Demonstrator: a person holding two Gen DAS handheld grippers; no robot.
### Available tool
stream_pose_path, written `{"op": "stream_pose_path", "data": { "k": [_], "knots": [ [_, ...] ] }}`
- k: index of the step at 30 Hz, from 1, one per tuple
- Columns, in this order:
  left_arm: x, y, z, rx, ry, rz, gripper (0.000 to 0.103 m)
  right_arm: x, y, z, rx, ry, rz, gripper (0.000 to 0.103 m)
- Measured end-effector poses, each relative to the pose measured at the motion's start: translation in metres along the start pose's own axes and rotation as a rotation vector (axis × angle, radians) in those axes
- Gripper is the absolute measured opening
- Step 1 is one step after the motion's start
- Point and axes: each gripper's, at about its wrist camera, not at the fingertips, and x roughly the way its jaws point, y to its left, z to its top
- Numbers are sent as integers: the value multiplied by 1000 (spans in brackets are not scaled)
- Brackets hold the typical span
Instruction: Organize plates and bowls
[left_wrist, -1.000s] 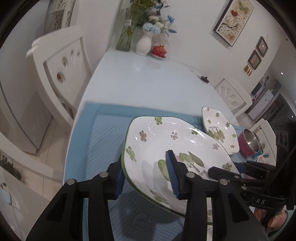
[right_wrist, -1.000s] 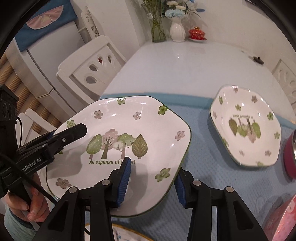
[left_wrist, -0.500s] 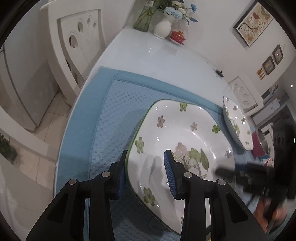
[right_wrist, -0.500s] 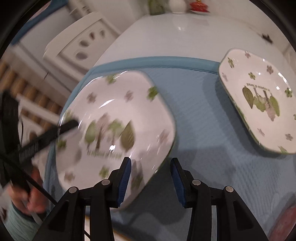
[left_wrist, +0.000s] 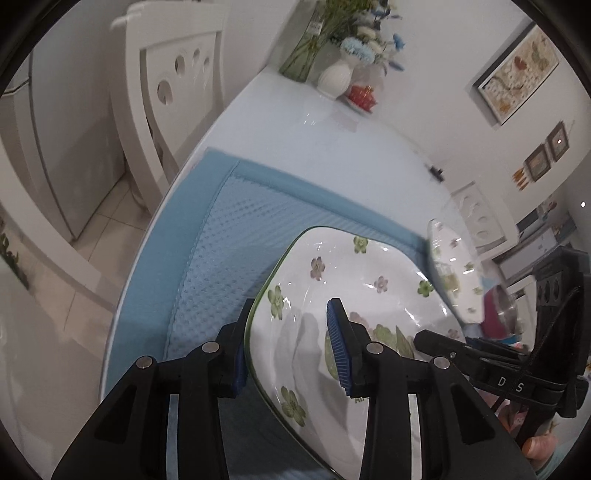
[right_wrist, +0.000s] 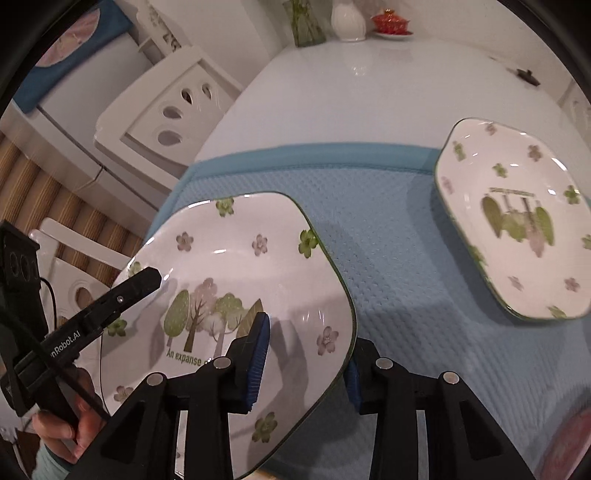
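A white plate with green rim, flowers and a tree print (right_wrist: 229, 266) hangs tilted just above the blue mat (right_wrist: 388, 229), casting a shadow on it. My right gripper (right_wrist: 306, 362) straddles its near right rim, one pad on top and one under the edge, jaws closing on it. My left gripper (left_wrist: 288, 350) is shut on the opposite rim of the same plate (left_wrist: 351, 280); one of its fingers (right_wrist: 140, 280) shows in the right wrist view. A second matching plate (right_wrist: 517, 229) lies on the mat to the right.
A red pot with a steel inside (left_wrist: 495, 306) stands past the second plate (left_wrist: 447, 273). Vases (left_wrist: 334, 79) and a red lidded dish (right_wrist: 391, 24) stand at the table's far end. White chairs (left_wrist: 166, 85) line the left side. A pink item (right_wrist: 569, 443) sits at the near right.
The held plate swung and tilted between the two grippers, with blur half a second ago, and is steadier now. The right fingers stand closer together on its rim.
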Motion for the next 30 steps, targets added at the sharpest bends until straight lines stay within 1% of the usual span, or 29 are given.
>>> {"op": "stream_pose_path", "data": {
  "k": [4,8,12,15,18,22,27,30],
  "knots": [
    [-33,-15,-3,13,-53,-10,33,-33,12,-7,-8,-45,-6,36],
    [-65,-32,-14,39,-84,-10,33,-68,22,-24,-3,-82,-3,36],
    [-93,-46,-32,75,-98,-1,33,-94,23,-48,-3,-97,6,36],
    [-112,-53,-52,73,-105,10,33,-111,19,-77,-5,-89,15,36],
    [-125,-58,-77,53,-101,20,33,-114,14,-101,-3,-64,25,36],
    [-132,-59,-110,34,-79,33,33,-116,2,-140,3,-20,30,36],
    [-129,-58,-145,27,-33,48,33,-106,-14,-177,32,31,31,36],
    [-122,-54,-160,31,-16,62,33,-98,-18,-192,35,54,19,36]
  ]
}}
